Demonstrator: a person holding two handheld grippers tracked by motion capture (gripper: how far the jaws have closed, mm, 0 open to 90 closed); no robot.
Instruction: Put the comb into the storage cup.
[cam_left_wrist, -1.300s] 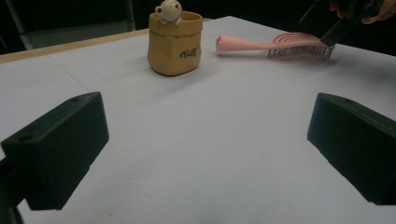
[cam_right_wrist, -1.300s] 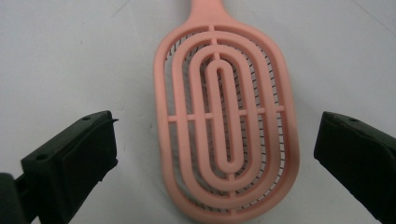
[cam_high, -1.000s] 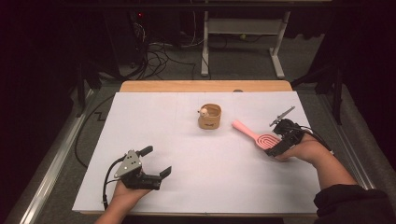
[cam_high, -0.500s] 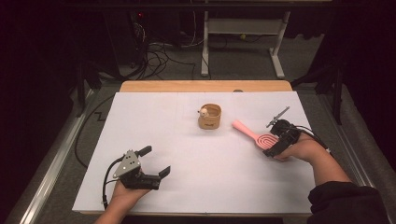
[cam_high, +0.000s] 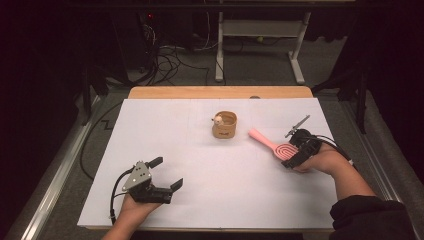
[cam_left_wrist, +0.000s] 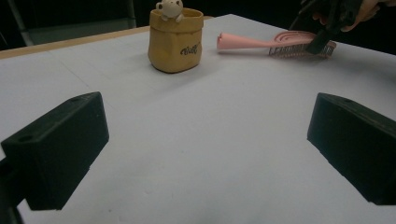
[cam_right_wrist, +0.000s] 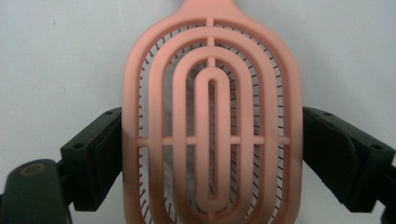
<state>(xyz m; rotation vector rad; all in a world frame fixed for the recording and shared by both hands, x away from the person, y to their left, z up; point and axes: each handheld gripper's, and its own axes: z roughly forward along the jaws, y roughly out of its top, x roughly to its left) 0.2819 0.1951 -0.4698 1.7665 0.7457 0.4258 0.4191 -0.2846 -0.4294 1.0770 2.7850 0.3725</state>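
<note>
A pink hairbrush (cam_high: 270, 143) lies flat on the white table cover, its handle pointing toward a tan pouch (cam_high: 224, 125) with a small bear figure on its rim. My right gripper (cam_high: 296, 153) is at the brush head, one jaw pressed against each side of the head (cam_right_wrist: 212, 116). It is shut on the brush, which rests on the table. My left gripper (cam_high: 167, 172) is held low near the front left, open, with nothing between its jaws. The left gripper view looks across bare cover to the pouch (cam_left_wrist: 175, 42), the brush (cam_left_wrist: 275, 43) and the right gripper (cam_left_wrist: 327, 32).
The white cover (cam_high: 200, 165) spans the table, with a wooden strip (cam_high: 220, 92) along the far edge. Beyond it are cables and a desk frame (cam_high: 260, 45) on the floor. A metal rail (cam_high: 55, 185) runs along the left side.
The right hand has shifted very slightly at the brush head. The brush, the pouch and the left gripper have stayed where they were.
</note>
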